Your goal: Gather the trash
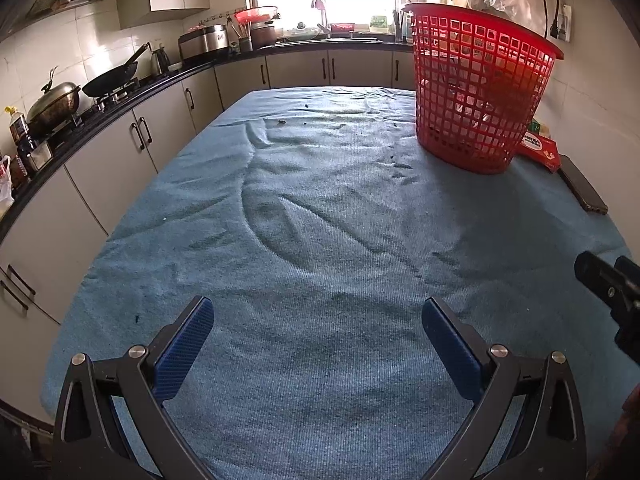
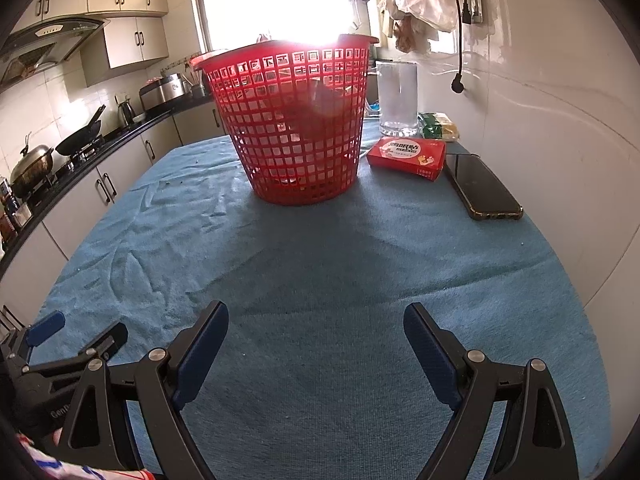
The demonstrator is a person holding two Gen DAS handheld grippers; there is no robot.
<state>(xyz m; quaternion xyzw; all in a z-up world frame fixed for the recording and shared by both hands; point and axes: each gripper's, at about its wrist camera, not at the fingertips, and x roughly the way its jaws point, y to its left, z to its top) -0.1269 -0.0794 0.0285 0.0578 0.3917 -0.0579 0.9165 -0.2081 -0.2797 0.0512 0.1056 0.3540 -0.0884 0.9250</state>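
Note:
A red mesh basket (image 1: 480, 92) (image 2: 290, 120) stands upright at the far right of the table on a blue cloth (image 1: 320, 220) (image 2: 320, 260); dark and pale items show dimly through its mesh. Small dark crumbs (image 1: 281, 122) lie on the cloth far left of the basket. My left gripper (image 1: 318, 320) is open and empty, low over the near cloth. My right gripper (image 2: 316, 324) is open too, nothing between its blue pads, and faces the basket. The left gripper (image 2: 76, 336) appears at the right wrist view's lower left; the right gripper's tip (image 1: 608, 284) shows at the left view's right edge.
Right of the basket lie a red box (image 2: 408, 156), a black phone (image 2: 482, 188), a clear jug (image 2: 397, 98) and a green-yellow packet (image 2: 438, 124) by the wall. A dark counter (image 1: 120, 96) with a wok, a pot and cabinets runs along the left.

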